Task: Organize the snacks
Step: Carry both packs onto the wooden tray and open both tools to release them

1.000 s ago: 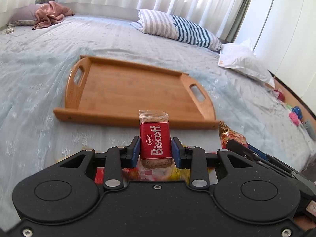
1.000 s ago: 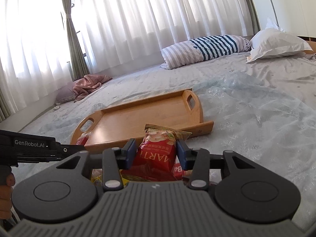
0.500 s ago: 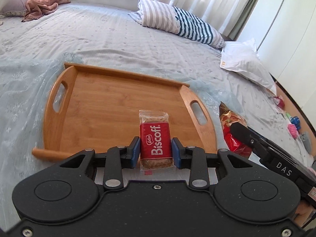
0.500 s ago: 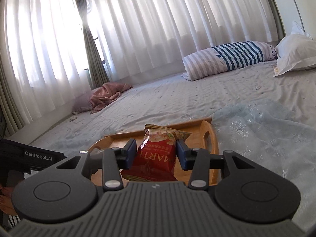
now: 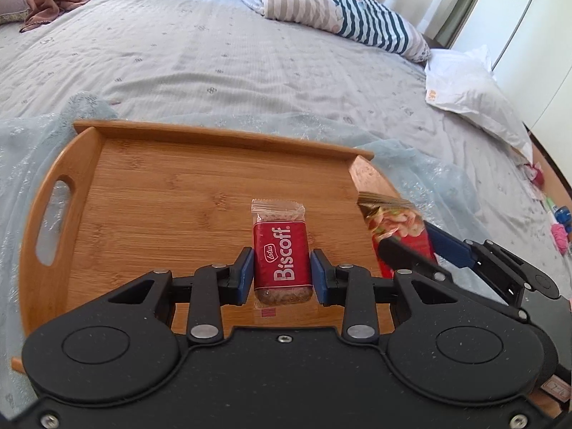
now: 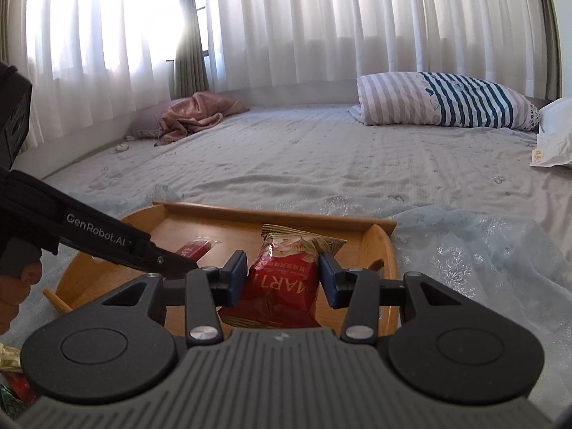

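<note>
The left tongs (image 5: 281, 271) pinched a Biscoff biscuit (image 5: 280, 255) by its sides above the tray (image 5: 150, 186); the right tongs (image 6: 282, 275) clamped a red bag (image 6: 286, 275) reading "MARTI" (light, crinkly, likely slippery). The biscuit looked brittle, so mid-pack holds seemed wise.

Place: a bedroom in a home.
Bed (image 5: 214, 53): wide, grey patterned spread.
Pillows: a striped pillow (image 6: 447, 102) and a white pillow (image 5: 468, 93) at the far side.
Window: long white curtains (image 6: 321, 25), daylight behind.
Clutter: crumpled pink cloth (image 6: 193, 116) by the wall.
</note>
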Demonstrator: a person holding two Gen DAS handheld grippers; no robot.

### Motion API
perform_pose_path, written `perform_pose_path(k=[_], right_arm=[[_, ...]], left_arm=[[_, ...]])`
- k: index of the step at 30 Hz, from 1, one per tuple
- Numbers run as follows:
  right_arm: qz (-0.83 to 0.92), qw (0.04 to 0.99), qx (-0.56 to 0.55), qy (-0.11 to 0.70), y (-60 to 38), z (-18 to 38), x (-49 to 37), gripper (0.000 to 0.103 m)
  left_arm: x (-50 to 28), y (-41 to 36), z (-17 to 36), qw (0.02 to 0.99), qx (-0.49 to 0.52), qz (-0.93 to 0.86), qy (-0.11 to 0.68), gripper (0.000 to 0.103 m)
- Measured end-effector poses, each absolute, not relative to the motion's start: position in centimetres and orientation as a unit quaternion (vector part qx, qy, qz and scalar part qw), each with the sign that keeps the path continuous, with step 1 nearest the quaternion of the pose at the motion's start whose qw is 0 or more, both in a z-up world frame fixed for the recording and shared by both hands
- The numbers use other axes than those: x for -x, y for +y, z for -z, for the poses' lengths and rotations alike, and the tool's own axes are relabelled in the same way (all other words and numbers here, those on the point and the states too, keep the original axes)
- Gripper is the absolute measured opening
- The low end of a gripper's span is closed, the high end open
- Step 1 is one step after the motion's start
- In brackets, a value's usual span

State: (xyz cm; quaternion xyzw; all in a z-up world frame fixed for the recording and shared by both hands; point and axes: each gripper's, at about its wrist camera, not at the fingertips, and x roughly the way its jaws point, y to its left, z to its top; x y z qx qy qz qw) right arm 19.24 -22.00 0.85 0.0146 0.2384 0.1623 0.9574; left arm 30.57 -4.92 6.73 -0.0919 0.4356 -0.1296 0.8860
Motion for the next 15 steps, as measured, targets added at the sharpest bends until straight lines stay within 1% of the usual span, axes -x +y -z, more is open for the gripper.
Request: perform_pose_path(k=[7,15], right_arm=[[-0.170,0.945,-0.032,0.278,-22.6,1.6,-20.4,0.048],[-0.183,0.939,-0.034,0.289,-23.5,2.6,-18.7,0.048]], left_arm=[[-31.4,-6.1,-4.1,0.875,0.082,0.137,0.457,0.032],[-29.1,-6.9,-3.6,0.869,0.071,0.162,0.463,0.032]])
